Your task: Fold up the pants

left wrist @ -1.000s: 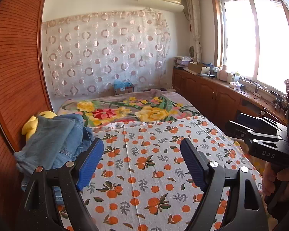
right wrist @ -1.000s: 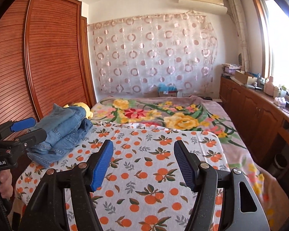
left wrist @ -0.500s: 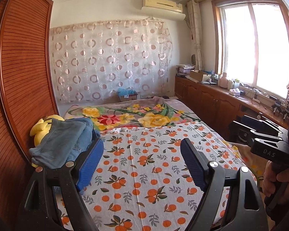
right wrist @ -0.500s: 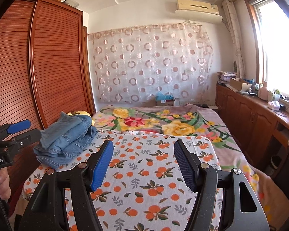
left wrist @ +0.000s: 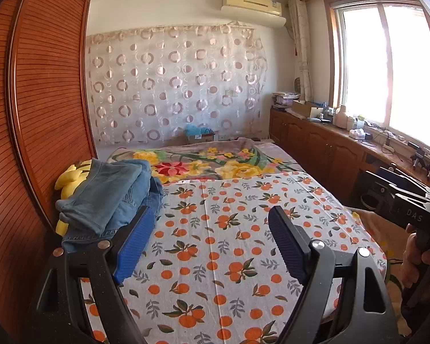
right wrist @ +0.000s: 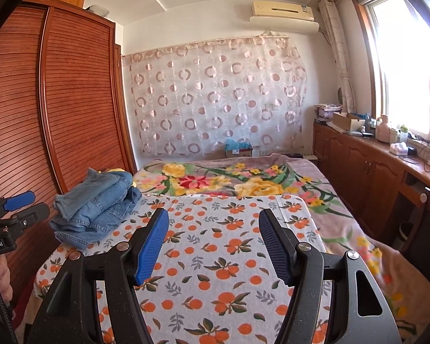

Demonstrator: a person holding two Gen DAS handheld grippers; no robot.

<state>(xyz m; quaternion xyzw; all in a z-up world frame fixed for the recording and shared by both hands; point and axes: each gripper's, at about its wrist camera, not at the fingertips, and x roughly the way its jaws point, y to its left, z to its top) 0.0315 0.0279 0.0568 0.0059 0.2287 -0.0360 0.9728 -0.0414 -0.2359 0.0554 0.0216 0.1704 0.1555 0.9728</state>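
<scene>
Blue denim pants (left wrist: pixel 111 197) lie in a folded stack on the left side of the bed, on the orange-print sheet (left wrist: pixel 229 243); they also show in the right wrist view (right wrist: pixel 97 203). My left gripper (left wrist: pixel 212 238) is open and empty, held above the sheet just right of the stack. My right gripper (right wrist: pixel 213 235) is open and empty above the sheet's middle, well right of the pants. Each gripper appears at the edge of the other's view, the right (left wrist: pixel 401 200) and the left (right wrist: pixel 11 215).
A yellow plush toy (left wrist: pixel 68 177) sits behind the pants against the wooden wardrobe (left wrist: pixel 43 114). A floral blanket (left wrist: pixel 215 166) covers the far half of the bed. Wooden cabinets (left wrist: pixel 329 154) with clutter run under the window on the right.
Both grippers have pulled back and tilted up, so more of the wall and ceiling shows. The pants stack stays in place. Both stay open.
</scene>
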